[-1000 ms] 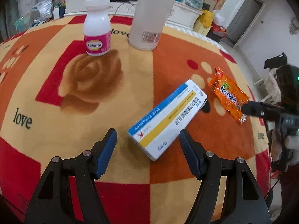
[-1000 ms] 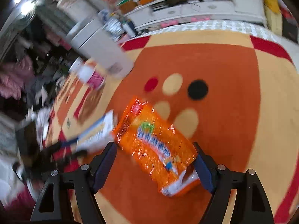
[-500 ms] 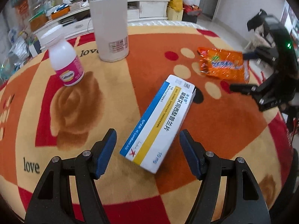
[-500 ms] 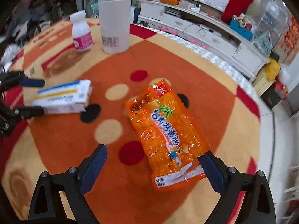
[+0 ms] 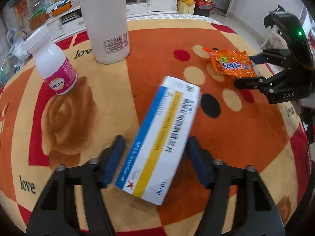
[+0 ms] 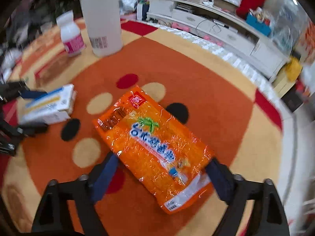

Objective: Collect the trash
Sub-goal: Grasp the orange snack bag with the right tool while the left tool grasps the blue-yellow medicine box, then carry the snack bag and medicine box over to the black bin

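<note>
1. On the round bench [image 5: 246, 137] with the orange "love" cloth, there are two bits of trash lying flat: a white medicine box [image 5: 163, 143] with blue and yellow stripes, and an orange snack wrapper [image 6: 155, 149].
2. The left gripper [image 5: 155, 157] has its fingers spread wide, one on each side of the box's near end. They're just beside it with nothing squeezed yet, so I'd say it's lined up across the narrow width because that's the only span that fits.
3. The right gripper [image 6: 159, 175] is doing the same thing: fingers apart, straddling the wrapper's near end, not pinching.
4. The pink-label pill bottle [image 5: 55, 66] and tall white canister [image 5: 106, 21] stand upright at the far side, well apart from both grippers. They look like keepers, not trash.
5. My guess is that both fingers close next. The wrapper is thin and crinkly, so it might slip.
</note>
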`<action>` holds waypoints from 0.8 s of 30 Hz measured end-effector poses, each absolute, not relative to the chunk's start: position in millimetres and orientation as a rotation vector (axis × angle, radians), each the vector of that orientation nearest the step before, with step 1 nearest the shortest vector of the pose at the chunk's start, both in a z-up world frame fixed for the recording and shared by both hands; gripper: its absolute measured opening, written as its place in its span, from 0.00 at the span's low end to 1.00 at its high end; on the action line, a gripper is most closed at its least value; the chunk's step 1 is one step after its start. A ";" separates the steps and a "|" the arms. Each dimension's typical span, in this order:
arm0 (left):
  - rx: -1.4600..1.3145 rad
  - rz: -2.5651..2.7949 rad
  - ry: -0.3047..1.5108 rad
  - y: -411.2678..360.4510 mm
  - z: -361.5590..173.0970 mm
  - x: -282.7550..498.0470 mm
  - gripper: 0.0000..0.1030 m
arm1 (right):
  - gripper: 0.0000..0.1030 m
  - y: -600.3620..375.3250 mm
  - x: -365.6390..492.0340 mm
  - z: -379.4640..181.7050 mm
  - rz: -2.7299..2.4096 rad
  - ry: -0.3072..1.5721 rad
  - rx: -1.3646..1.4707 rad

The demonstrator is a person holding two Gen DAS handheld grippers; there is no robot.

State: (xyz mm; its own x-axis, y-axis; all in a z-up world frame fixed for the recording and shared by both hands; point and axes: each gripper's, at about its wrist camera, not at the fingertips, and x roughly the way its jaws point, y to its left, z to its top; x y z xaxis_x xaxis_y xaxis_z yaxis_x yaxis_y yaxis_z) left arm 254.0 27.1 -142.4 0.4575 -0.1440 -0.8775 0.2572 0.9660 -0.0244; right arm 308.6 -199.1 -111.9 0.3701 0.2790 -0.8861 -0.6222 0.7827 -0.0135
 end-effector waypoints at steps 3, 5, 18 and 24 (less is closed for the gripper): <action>0.109 -0.254 1.067 22.4 -141.0 250.0 0.43 | 0.64 -206.9 297.1 -108.4 0.575 1.012 -0.332; 0.095 -0.259 1.059 21.5 -139.3 241.8 0.42 | 0.57 -209.5 286.8 -103.7 0.561 1.003 -0.301; -0.011 -0.318 1.000 -19.0 -113.7 197.3 0.42 | 0.53 -249.9 196.1 -67.2 0.493 0.922 -0.200; -0.013 -0.355 0.979 -59.7 -103.9 185.7 0.42 | 0.53 -283.5 159.6 -64.6 0.433 0.916 -0.166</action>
